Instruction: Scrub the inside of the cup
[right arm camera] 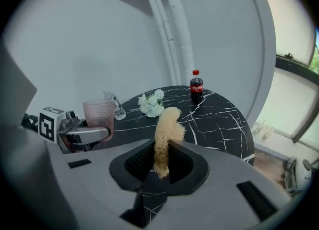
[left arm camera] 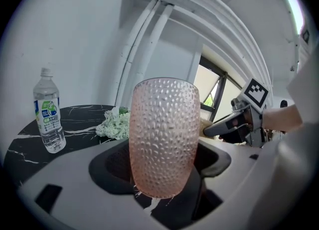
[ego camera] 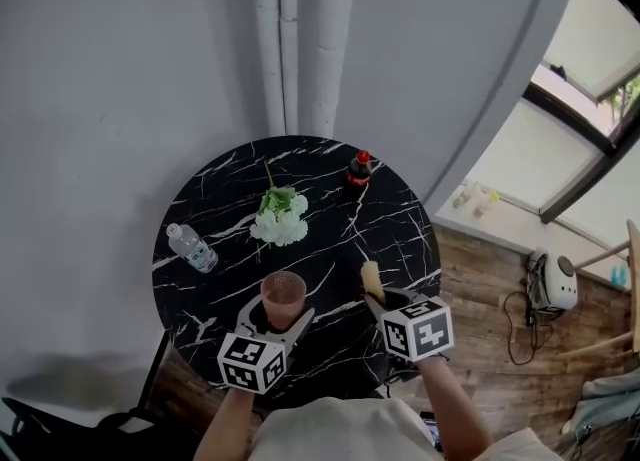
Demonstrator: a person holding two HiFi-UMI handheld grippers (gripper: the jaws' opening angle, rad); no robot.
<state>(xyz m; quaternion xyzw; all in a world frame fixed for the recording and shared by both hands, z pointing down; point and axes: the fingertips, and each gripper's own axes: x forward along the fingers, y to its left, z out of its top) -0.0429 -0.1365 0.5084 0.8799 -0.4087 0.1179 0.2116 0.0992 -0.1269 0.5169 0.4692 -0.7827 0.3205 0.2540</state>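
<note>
A pink dimpled cup stands upright between the jaws of my left gripper, which is shut on it; the cup fills the middle of the left gripper view. My right gripper is shut on a tan loofah scrubber, pinched low with its fluffy end sticking up. In the right gripper view the scrubber rises from the jaws, and the cup shows to the left. The scrubber is outside the cup, to its right and apart from it.
On the round black marble table lie a clear water bottle at the left, a white flower bunch in the middle and a small cola bottle at the back. Wooden floor with a cable and a white appliance lies to the right.
</note>
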